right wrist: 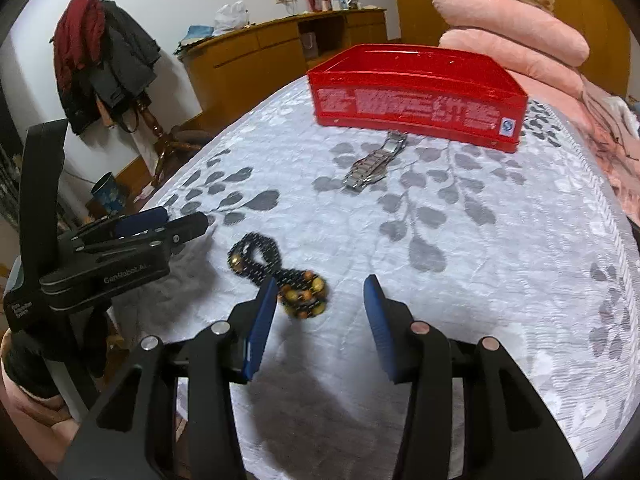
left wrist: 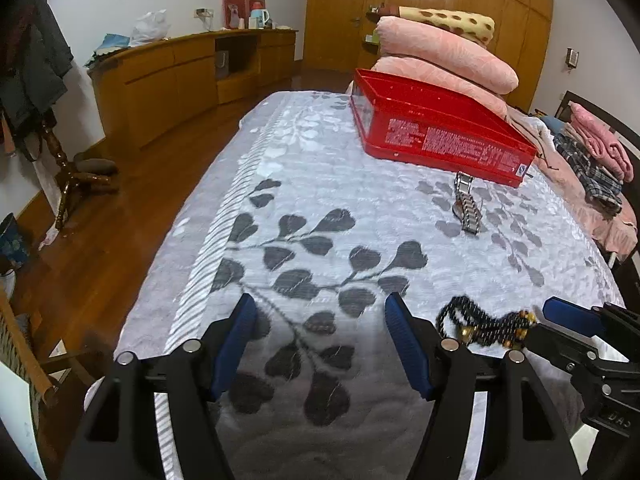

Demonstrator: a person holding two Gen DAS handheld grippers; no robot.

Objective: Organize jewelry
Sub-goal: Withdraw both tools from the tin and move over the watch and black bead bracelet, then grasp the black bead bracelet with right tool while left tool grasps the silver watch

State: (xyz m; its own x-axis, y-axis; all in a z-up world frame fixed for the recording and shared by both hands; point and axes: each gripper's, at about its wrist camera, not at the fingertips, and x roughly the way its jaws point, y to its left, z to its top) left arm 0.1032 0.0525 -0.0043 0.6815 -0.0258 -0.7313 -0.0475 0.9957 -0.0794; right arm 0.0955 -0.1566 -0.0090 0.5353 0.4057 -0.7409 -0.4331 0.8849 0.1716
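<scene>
A black bead necklace with amber beads (right wrist: 280, 276) lies bunched on the grey leaf-patterned blanket (right wrist: 480, 280), just ahead of my right gripper (right wrist: 320, 296), which is open with its left finger beside the beads. The necklace shows in the left wrist view (left wrist: 484, 326) to the right of my left gripper (left wrist: 320, 316), which is open and empty over the blanket. A silver metal watch (right wrist: 374, 166) lies farther on, in front of a red open box (right wrist: 416, 96). The watch (left wrist: 466, 204) and the box (left wrist: 436, 128) also show in the left wrist view.
Pink folded pillows (left wrist: 448, 52) stack behind the box. Folded clothes (left wrist: 592, 152) lie at the bed's right. The bed's left edge drops to a wooden floor (left wrist: 120, 232), with a coat stand (right wrist: 108, 64) and a long wooden sideboard (left wrist: 192, 76) by the wall.
</scene>
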